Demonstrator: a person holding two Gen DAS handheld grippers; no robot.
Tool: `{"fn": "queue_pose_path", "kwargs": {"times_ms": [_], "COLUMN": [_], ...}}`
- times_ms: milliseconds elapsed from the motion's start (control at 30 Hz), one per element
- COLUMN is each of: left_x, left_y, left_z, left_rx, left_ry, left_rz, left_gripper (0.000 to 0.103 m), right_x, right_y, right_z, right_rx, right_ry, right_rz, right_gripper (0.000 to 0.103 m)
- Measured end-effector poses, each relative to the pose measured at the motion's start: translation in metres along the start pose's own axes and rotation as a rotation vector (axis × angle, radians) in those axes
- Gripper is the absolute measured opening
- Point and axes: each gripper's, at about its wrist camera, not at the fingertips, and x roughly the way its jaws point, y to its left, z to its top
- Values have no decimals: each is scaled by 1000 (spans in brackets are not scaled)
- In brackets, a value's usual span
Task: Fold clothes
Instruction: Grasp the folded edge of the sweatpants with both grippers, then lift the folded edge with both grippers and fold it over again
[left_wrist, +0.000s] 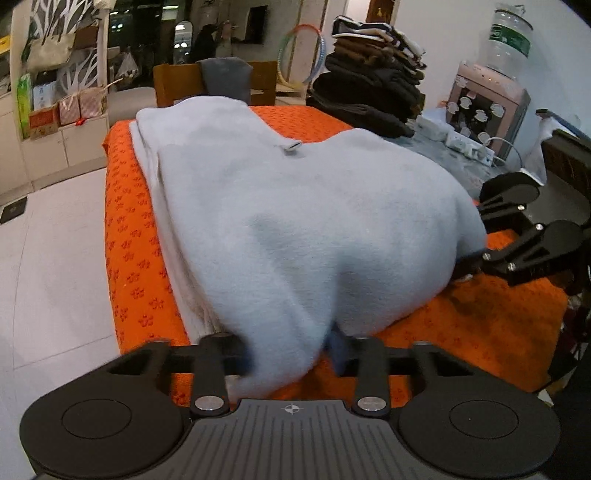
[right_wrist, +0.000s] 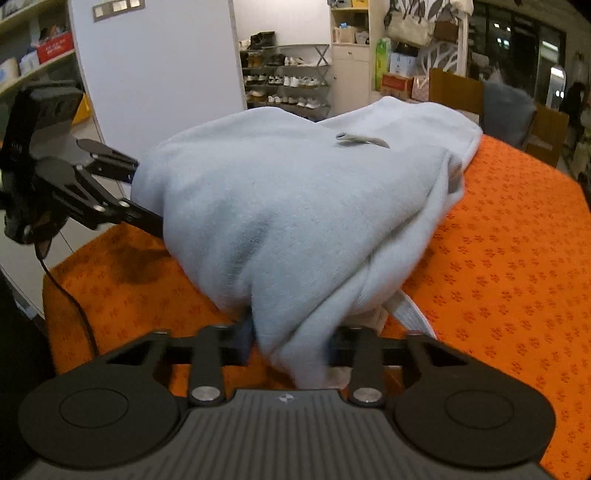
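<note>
my left claw (left_wrist: 291, 354) clamped on the light blue sweatshirt (left_wrist: 295, 221) | right claw (right_wrist: 291, 347) same | folded clothes stack (left_wrist: 373, 85) only in left view | shoe rack (right_wrist: 288, 81) only in right view | orange desk cover (right_wrist: 517, 258)

Right tongs (right_wrist: 291, 350) clamp pale-blue garment (right_wrist: 295, 206) over orange cloth (right_wrist: 517, 277).

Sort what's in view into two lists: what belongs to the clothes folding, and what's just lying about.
Part of the job:
- light blue garment, bunched on the orange mat
- left gripper, shut on its near edge
- right gripper, shut on its other near corner
- stack of folded clothes

Lying about:
- water dispenser
- power strips
- hoop
- shoe rack
</note>
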Motion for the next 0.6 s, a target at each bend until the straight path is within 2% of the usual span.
{"fn": "queue_pose_path", "kwargs": {"times_ms": [133,267,400,600], "left_x": [-21,-45,-72,-125], "left_y": [-6,-17,-34,-61], "left_z": [5,2,-18,-66], "left_rx": [-32,-86,-95,-108], "left_ry": [-38,-75,-86,-85], "left_rz": [-6,-44,-88,-148], "left_gripper": [28,28,27,26], "right_x": [-20,-48,-74,-114], "right_y": [2,9,32,91], "right_z": [10,19,11,-23], "right_rx": [4,31,40,76], "right_ry": [-16,-25,-10,24], "right_rz": [3,-7,-12,-7], "right_gripper": [27,25,25,25]}}
